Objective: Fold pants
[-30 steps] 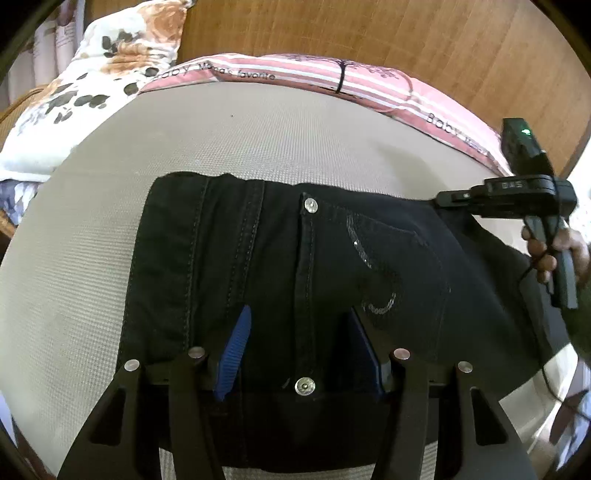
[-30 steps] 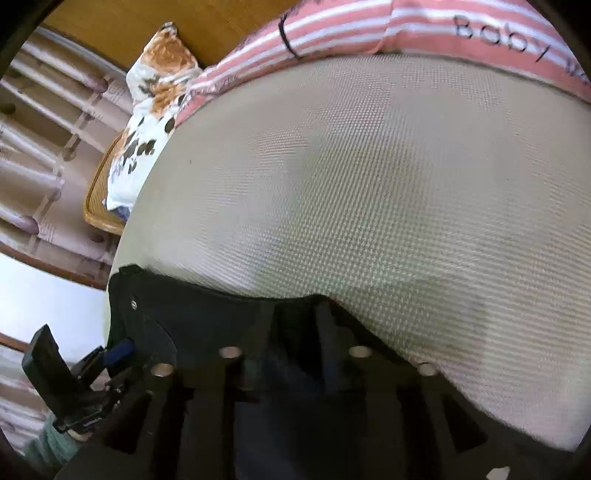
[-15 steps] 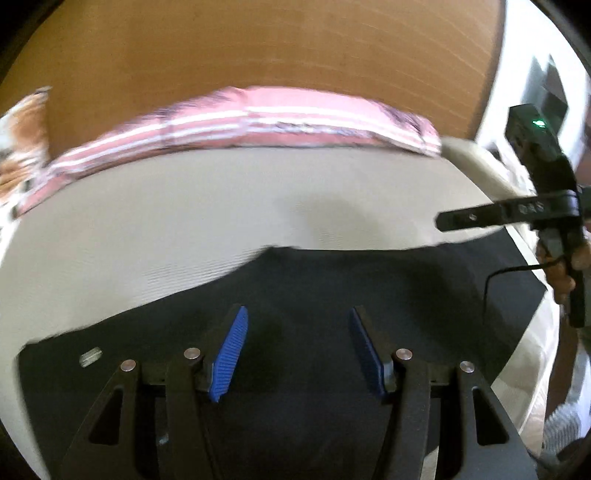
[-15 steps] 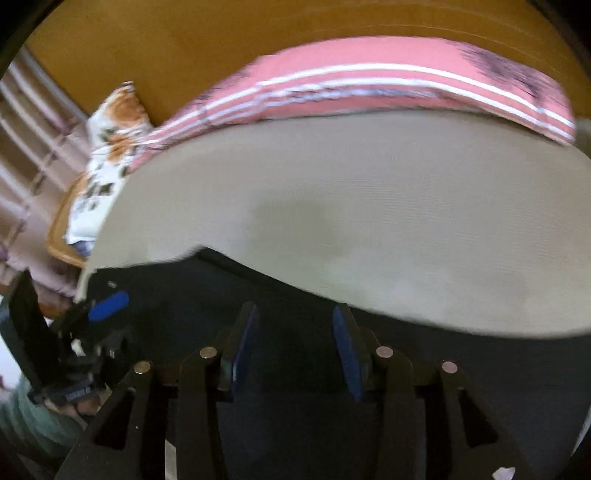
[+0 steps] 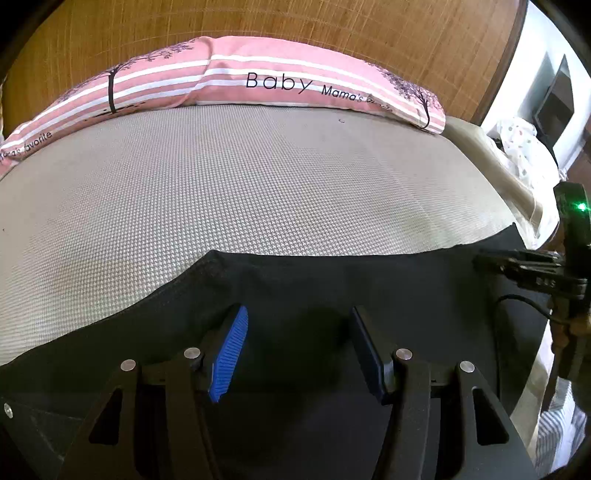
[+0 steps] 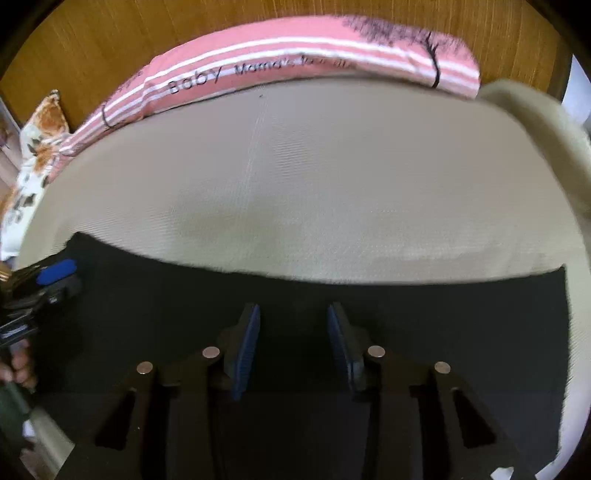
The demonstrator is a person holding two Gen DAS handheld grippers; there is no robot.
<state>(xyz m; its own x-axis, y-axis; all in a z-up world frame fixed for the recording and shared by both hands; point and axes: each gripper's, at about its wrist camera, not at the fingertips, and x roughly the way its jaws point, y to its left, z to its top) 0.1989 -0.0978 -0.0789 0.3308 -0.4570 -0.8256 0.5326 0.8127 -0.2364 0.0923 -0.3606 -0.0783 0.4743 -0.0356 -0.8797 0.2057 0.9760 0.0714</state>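
Black pants (image 5: 332, 288) lie flat on the beige mattress (image 5: 240, 184), stretching left to right along its near side. They also fill the lower half of the right wrist view (image 6: 443, 314). My left gripper (image 5: 297, 317) is open and empty, just above the fabric. My right gripper (image 6: 293, 314) is open and empty, also over the pants. The right gripper shows at the right edge of the left wrist view (image 5: 532, 273). The left gripper shows at the left edge of the right wrist view (image 6: 48, 280).
A pink striped pillow (image 5: 258, 81) lies along the far edge of the mattress against a wooden headboard (image 5: 295, 22). A floral pillow (image 6: 33, 147) sits at the far left. The mattress's right edge (image 5: 517, 192) drops off beside white bedding.
Both grippers have swung right along the pants, away from the waistband with its button and pocket. The right gripper has let go of the fabric and stands open.
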